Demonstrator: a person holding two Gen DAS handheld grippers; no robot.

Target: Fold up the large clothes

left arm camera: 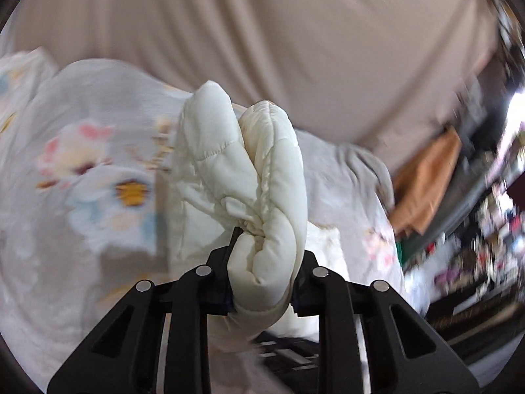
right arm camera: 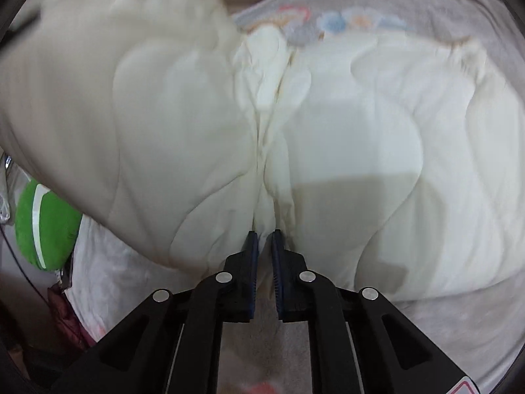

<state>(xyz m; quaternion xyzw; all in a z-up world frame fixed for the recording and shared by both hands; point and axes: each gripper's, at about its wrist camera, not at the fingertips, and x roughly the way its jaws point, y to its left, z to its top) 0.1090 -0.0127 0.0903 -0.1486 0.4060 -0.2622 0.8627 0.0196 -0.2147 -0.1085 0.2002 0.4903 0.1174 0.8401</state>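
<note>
Left claw (left arm camera: 262,282) sits low in the middle of the left wrist view, pointing up and away, and it's clamped hard on a thick bunched fold of the cream puffer jacket (left arm camera: 249,177). That padded roll bulges up out of the jaws into the center of the frame and hides most of the fingertips. Far left and behind it there's a blurry floral blanket (left arm camera: 98,177) spread over the bed, a plain beige sheet (left arm camera: 295,32) fills the top of the frame, and over on the right edge you get an orange-brown cloth (left arm camera: 426,180) plus some cluttered shelves, too smeared to make out.

Right claw (right arm camera: 264,239) is bottom center in the right wrist view, aimed straight ahead and slightly down at the jacket. Its blue-padded fingers (right arm camera: 251,249) are nearly together, pinching a thin seam where two quilted panels of the jacket (right arm camera: 361,124) meet. At the far left edge a green cushion (right arm camera: 46,226) pokes out from under the jacket's left side. The jacket fills nearly the whole frame, puffed out both sides of the pinch, lying on the floral blanket (right arm camera: 344,19), which peeks out along the top.
</note>
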